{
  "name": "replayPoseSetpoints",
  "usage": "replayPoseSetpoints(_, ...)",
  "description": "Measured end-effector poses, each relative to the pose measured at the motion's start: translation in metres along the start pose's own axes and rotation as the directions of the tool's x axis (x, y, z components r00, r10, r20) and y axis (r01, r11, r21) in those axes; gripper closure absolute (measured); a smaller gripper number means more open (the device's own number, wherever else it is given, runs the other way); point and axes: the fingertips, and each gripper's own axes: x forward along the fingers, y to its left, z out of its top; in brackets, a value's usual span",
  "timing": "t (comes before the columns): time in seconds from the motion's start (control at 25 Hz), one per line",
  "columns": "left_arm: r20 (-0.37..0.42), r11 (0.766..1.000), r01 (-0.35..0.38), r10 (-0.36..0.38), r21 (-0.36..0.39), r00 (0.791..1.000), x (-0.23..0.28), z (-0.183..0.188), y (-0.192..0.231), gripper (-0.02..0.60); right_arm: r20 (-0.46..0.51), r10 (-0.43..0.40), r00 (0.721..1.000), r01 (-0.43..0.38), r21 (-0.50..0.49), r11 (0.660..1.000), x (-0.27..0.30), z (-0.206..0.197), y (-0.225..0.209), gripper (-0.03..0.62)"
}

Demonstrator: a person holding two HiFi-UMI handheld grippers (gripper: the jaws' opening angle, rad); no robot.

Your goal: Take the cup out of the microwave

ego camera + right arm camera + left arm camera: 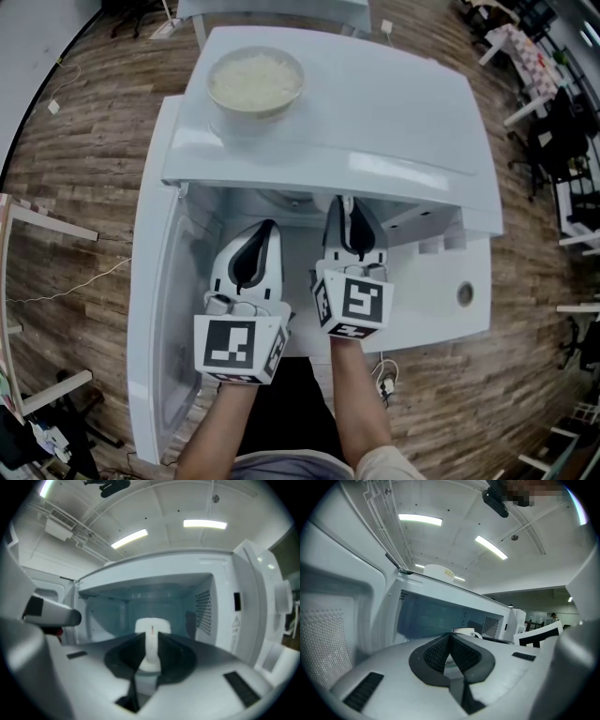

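The white cup stands in the open microwave, its handle turned toward me. My right gripper reaches into the cavity and its dark pads press on that handle from both sides. In the head view the right gripper goes in under the microwave's top, which hides the cup. My left gripper hovers beside it at the cavity's mouth, pads together with nothing held. From the left gripper view the cup shows just past the jaw tips.
A bowl of rice sits on the microwave's top. The microwave door hangs open at the left. The control panel flanks the cavity on the right. Wooden floor and office furniture surround the stand.
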Motion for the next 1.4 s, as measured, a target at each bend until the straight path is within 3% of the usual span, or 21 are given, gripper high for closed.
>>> replayPoseSetpoints(0.84,-0.006,1.0,0.003,-0.003,0.002,1.0,-0.006,0.0,-0.006,0.572,0.063,0.026,0.998,-0.028,0.021,0.999,-0.025,0.026,0.002,0.526)
replayPoseSetpoints(1.4,-0.019,1.0,0.016,-0.016,-0.007,1.0,-0.016,0.002,-0.02,0.572,0.054,0.06,0.997,-0.063,0.056,0.996,-0.069,0.031,0.005,0.526)
